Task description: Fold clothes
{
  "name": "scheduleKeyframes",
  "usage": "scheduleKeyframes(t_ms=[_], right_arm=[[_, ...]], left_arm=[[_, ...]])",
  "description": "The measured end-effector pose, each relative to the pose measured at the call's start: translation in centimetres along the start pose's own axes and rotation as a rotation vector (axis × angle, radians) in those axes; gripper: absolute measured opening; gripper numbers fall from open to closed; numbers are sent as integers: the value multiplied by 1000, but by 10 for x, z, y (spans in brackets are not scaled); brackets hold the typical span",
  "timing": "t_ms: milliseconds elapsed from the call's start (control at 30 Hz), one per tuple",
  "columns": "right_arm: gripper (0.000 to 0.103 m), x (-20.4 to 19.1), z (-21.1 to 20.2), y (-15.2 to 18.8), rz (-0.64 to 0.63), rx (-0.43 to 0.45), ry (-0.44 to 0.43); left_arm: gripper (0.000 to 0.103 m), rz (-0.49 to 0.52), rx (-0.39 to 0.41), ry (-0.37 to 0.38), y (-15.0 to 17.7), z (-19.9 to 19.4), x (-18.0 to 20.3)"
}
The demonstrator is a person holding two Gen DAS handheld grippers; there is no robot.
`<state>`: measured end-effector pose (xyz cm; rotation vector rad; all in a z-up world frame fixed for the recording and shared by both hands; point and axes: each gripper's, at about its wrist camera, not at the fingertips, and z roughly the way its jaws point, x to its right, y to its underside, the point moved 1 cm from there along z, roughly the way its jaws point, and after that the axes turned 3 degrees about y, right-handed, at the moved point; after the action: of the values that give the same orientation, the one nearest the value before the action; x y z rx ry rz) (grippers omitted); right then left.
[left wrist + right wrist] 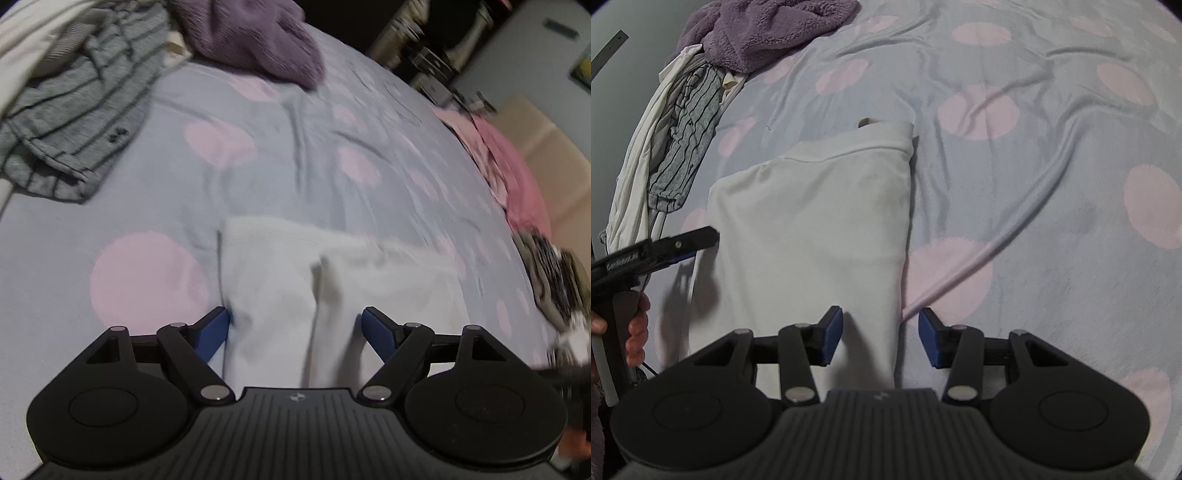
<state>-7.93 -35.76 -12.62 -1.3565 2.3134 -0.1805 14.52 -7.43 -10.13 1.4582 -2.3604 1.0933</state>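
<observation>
One white garment (812, 221) lies half folded on the bed (1052, 184); we hold both grippers spread, empty (the grey striped garment (74, 122) and the purple one (258, 40) wait).

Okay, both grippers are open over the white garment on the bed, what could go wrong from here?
1. The right gripper straddles the white garment's right edge; closing there may also pinch the polka-dot sheet underneath.
2. The left gripper hangs over a raised ridge in the fabric; grabbing it could catch only one layer and leave the fold uneven.
3. The striped grey garment and the purple fleece lie close by, so a wide sweep might drag them along.
</observation>
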Motion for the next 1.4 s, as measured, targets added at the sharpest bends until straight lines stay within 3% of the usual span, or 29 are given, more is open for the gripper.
scheduleKeyframes(t_ms=[67,233,267,333,400,433,533,700,800,933,1100,1267,1400], right_arm=[[49,-1,0,1,-2,0,-3],[49,-3,2,3,-9,-5,-12],[49,-3,2,3,-9,-5,-11],[49,-4,3,3,-8,-5,-11],[49,-4,3,2,-8,-5,-11],[49,-4,3,3,-8,-4,-12],[49,-3,3,3,-9,-2,-16],[49,-2,4,4,-10,-3,-16],[49,-2,4,3,-6,-4,-16],[49,-3,6,2,2,-5,-17],[50,-4,7,1,5,-7,-14],[50,-3,6,1,6,-4,-14],[50,-3,6,2,3,-6,-10]], left_arm=[[79,-9,31,-40,-4,-3,0],[79,19,15,-91,-3,7,7],[78,34,13,-70,-3,9,14],[66,66,9,-27,-3,12,26],[63,204,12,-71,5,17,48],[54,274,13,-94,9,19,59],[42,535,57,-205,31,22,90],[41,942,94,-272,76,25,135],[41,1032,92,-292,93,28,147],[42,1023,89,-297,95,29,147],[47,873,70,-312,76,26,132],[57,533,16,-271,37,24,90],[60,295,-41,-156,22,23,55]])
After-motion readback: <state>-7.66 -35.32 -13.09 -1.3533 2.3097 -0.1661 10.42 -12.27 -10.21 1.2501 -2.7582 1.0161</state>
